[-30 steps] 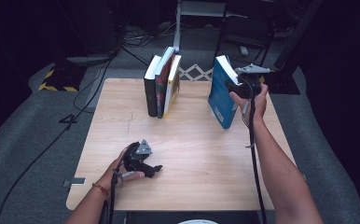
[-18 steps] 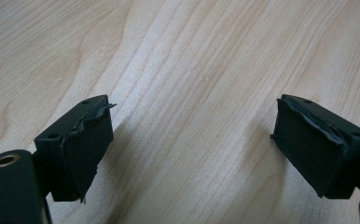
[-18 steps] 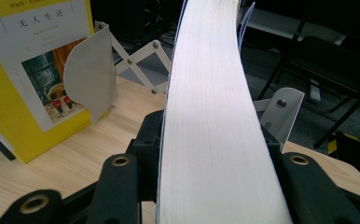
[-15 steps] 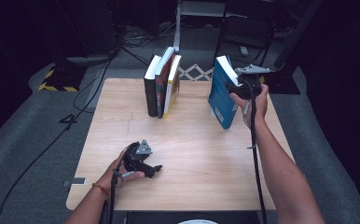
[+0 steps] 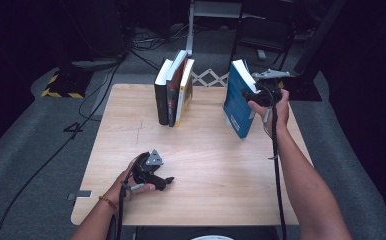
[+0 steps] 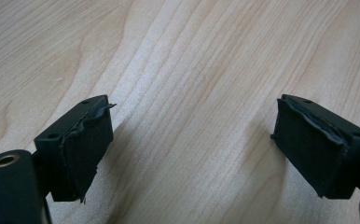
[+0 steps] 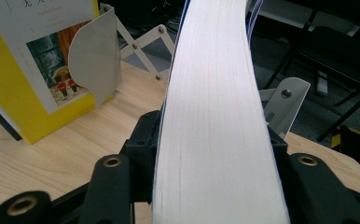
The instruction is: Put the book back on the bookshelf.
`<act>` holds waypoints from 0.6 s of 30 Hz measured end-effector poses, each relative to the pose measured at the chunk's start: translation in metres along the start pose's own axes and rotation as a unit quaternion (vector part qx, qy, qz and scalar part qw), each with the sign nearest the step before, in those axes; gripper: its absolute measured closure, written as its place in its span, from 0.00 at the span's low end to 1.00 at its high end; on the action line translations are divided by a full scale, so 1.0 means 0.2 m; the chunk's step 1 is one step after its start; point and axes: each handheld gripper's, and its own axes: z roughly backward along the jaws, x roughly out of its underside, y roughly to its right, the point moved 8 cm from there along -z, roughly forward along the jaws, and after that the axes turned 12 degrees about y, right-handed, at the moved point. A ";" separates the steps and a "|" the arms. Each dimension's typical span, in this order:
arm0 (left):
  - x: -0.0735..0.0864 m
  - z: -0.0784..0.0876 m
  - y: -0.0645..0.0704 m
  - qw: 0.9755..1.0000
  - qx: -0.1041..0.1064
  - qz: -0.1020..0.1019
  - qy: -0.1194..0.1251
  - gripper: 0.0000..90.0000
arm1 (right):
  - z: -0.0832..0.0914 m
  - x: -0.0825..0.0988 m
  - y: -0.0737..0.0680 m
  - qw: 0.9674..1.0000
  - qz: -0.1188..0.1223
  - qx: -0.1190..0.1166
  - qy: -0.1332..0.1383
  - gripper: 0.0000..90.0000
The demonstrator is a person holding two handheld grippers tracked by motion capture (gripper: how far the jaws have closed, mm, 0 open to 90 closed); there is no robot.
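High view, left to right: left gripper (image 5: 164, 182) low over the near-left of the table (image 5: 216, 200), well apart from every book, jaws spread wide with nothing between. Farther back, a row of three books (image 5: 174, 92) standing near the far edge. Right of the row, the blue book (image 5: 237, 102), nearly upright and slightly tilted, long axis steeply up and down, lower corner on or just above the wood; cannot tell which. Right gripper (image 5: 257, 95) pinching the fore edge from the right, jaws just now opening wider, yet apparently pressed against both covers. Row lying leftward of the held book, so right hand far nearer than left. Right gripper view: white page block wedged between both jaws, yellow cover (image 7: 10, 93) close beyond, a closeness hard to judge from above. Left gripper view: bare grain under the gap.
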 end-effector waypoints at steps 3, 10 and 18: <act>0.00 0.00 0.00 1.000 0.000 0.000 0.000 0.14 | 0.00 0.00 0.00 1.000 0.005 -0.002 -0.005 0.59; 0.00 0.00 0.00 1.000 0.000 0.000 0.000 0.14 | 0.01 0.01 0.00 1.000 0.009 -0.010 -0.015 0.58; 0.00 0.00 0.00 1.000 0.000 0.000 0.000 0.14 | 0.03 0.01 0.00 0.999 0.017 -0.027 -0.029 0.57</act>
